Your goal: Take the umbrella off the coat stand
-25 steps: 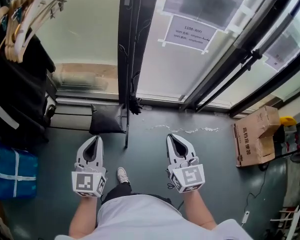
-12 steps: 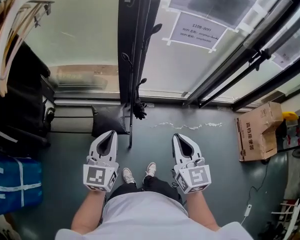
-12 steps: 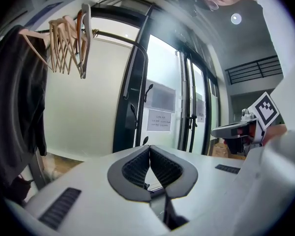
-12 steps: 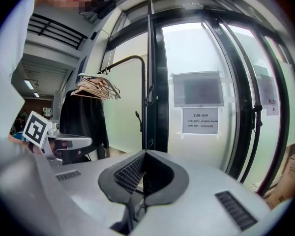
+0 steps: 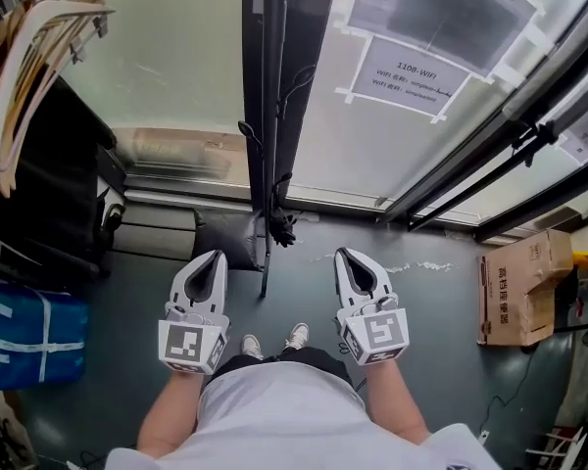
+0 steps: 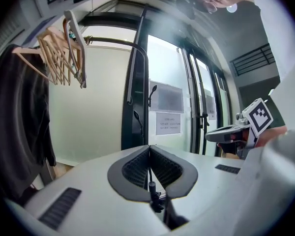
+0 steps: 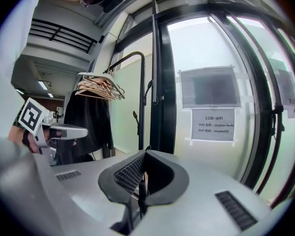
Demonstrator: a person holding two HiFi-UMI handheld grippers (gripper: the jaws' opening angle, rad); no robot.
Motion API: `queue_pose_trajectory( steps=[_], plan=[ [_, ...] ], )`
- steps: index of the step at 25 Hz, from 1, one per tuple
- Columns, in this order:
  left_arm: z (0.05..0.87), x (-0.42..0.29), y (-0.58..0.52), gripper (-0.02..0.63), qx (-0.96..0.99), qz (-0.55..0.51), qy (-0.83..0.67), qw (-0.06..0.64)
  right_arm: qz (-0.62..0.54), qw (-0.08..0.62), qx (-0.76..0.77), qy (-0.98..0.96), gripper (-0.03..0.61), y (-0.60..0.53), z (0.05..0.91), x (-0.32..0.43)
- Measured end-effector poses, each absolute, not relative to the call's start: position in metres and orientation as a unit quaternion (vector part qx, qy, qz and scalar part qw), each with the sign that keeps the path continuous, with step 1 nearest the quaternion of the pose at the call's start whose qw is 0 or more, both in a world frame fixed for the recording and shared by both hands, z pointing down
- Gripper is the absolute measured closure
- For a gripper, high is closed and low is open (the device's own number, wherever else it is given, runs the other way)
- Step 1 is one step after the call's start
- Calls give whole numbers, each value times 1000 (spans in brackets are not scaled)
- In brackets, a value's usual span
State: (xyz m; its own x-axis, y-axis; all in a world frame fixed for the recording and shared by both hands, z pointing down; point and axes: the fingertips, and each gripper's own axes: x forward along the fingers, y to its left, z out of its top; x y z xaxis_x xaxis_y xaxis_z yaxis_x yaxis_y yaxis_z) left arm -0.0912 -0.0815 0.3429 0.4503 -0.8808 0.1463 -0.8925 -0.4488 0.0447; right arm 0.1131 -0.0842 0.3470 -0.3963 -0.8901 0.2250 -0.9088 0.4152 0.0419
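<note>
Basically nothing is done yet: the coat stand (image 5: 265, 272) stands by the glass door, and the dark bundle low on its pole, likely the umbrella (image 5: 282, 227), hangs untouched. The left gripper (image 5: 215, 256) and right gripper (image 5: 342, 253) have jaws together and empty, short of it. Reach, grab and lift-off all remain.

coat stand (image 5: 267, 262): top cut off | blue bag (image 5: 24, 333): left edge cropped
</note>
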Motion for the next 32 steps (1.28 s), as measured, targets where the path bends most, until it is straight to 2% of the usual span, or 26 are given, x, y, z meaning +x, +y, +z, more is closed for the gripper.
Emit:
queue_pose_trajectory(
  steps=[7,11,14,20,32],
  plan=[
    [355,-95,-88,591,831,65,-548,71,58,101,493,-862,558,-107,369,107],
    [359,-98,-92,591,830,74,-549,66,48,126,474,-870,553,-116,391,103],
    [358,-97,-97,591,829,72,-551,65,44,156,453,-876,455,-122,415,97],
    [372,-91,-96,591,830,74,-549,69,57,210,421,-881,364,-131,476,85],
    [399,-103,-97,591,834,72,-545,45,74,247,404,-878,289,-170,560,61]
  ],
)
